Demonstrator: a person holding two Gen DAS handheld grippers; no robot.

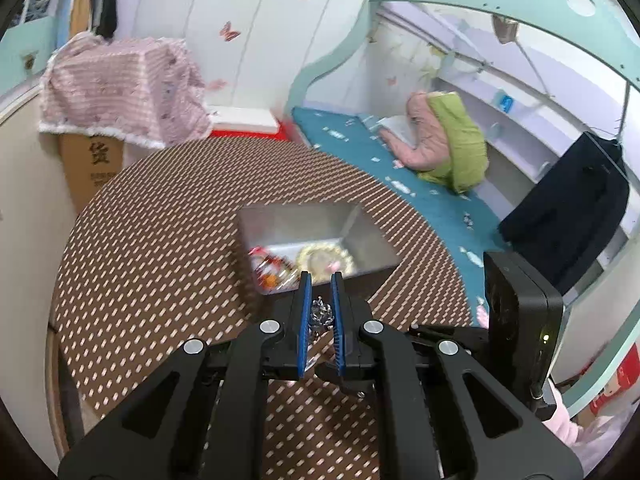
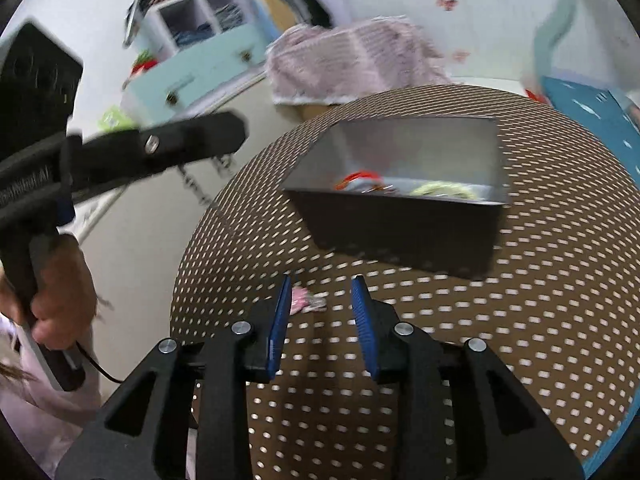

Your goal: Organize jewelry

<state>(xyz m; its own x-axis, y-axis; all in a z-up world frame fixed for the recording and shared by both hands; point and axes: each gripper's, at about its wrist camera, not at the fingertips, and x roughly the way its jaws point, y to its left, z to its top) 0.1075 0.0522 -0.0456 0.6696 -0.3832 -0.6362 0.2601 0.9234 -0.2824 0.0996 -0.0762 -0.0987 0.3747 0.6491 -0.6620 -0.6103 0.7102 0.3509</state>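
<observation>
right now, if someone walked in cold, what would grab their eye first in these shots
Probably the metal box in the middle of the round brown dotted table, with a yellowish bead loop and red pieces inside. Next, the left tool pinching a silver chain just short of the box, while the right tool hangs open beside a small pink piece on the table.

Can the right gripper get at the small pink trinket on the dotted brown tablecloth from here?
Probably yes. The right gripper is open, the small pink trinket lies on the tablecloth near its left finger, uncovered, and the grey metal box sits farther back.
</observation>
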